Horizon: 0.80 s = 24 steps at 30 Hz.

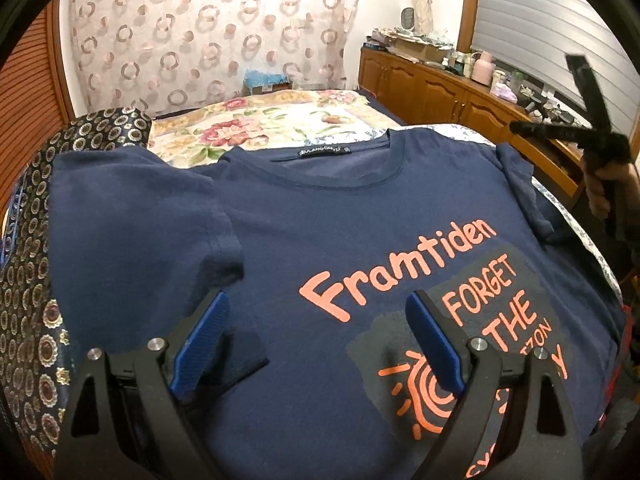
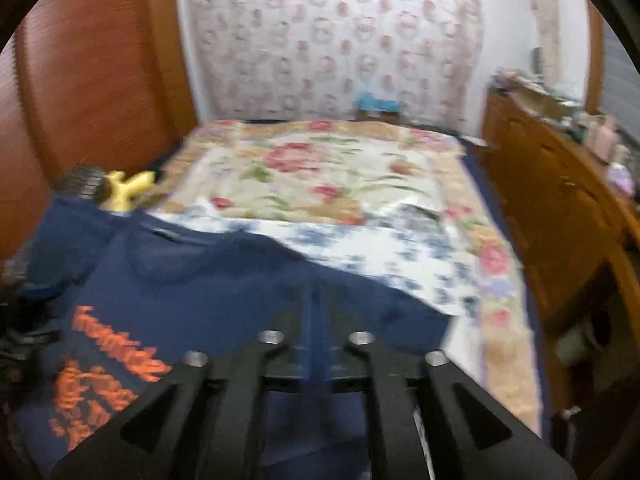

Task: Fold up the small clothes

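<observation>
A navy T-shirt point(image 1: 304, 224) with orange "Framtiden" print lies face up on the bed, collar away from me. Its left sleeve point(image 1: 132, 216) is folded in over the chest. My left gripper point(image 1: 316, 308) is open just above the shirt's front, empty. In the blurred right wrist view the shirt point(image 2: 192, 292) lies at lower left. My right gripper point(image 2: 318, 292) has its fingers closed together over the shirt's right edge; the blur hides whether cloth is pinched. The right gripper also shows at the far right of the left wrist view point(image 1: 576, 128).
A floral bedspread point(image 1: 280, 120) covers the bed behind the shirt. A dark patterned cloth point(image 1: 36, 280) lies at the left. A wooden cabinet point(image 1: 436, 84) with clutter runs along the right. A wooden headboard point(image 2: 100, 80) and a yellow object point(image 2: 128, 188) are at the left.
</observation>
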Each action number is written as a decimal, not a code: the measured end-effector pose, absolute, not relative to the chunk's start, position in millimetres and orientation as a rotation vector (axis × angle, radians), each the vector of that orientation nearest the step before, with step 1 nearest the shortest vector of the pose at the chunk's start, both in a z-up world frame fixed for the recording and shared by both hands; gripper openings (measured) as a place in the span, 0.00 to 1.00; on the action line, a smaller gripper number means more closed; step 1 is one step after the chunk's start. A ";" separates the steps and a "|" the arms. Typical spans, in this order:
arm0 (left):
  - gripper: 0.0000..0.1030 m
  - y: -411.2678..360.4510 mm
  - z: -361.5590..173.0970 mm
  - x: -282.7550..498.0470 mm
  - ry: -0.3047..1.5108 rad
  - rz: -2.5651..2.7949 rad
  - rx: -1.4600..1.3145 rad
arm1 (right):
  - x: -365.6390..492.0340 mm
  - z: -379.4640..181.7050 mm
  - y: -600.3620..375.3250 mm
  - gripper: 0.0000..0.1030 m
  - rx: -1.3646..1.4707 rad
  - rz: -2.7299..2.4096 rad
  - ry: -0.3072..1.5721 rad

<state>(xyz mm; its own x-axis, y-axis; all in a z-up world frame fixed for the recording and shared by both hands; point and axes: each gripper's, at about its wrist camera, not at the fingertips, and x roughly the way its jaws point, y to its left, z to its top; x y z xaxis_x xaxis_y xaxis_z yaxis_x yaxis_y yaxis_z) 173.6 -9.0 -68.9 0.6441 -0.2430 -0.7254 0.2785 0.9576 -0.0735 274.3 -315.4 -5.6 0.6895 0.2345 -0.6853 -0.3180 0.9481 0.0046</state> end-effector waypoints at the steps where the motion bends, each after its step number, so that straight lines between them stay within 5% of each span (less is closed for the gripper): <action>1: 0.88 -10.1 -68.5 173.1 0.817 -0.298 0.047 | 275.1 -9.0 -320.3 0.42 -0.126 0.275 0.757; 13: 0.88 -17.2 -66.4 170.7 0.815 -0.319 0.050 | 269.9 -61.8 -388.8 0.43 -0.040 0.167 0.888; 17: 0.88 -16.9 -67.6 171.1 0.819 -0.315 0.051 | 268.6 -63.3 -385.9 0.23 -0.015 0.205 0.879; 19: 0.88 -16.4 -69.2 170.8 0.822 -0.308 0.051 | 268.5 -61.5 -382.8 0.03 -0.020 0.223 0.872; 24: 0.88 -12.5 -72.0 168.7 0.825 -0.299 0.043 | 258.9 -42.1 -361.5 0.00 -0.071 0.267 0.807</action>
<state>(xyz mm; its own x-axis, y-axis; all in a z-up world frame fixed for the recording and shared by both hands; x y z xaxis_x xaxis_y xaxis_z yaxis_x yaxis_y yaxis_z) 168.7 -12.5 -72.0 0.6389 -0.2454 -0.7291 0.2783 0.9573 -0.0784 258.9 -361.5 -42.1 0.6605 0.2085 -0.7213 -0.2628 0.9641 0.0381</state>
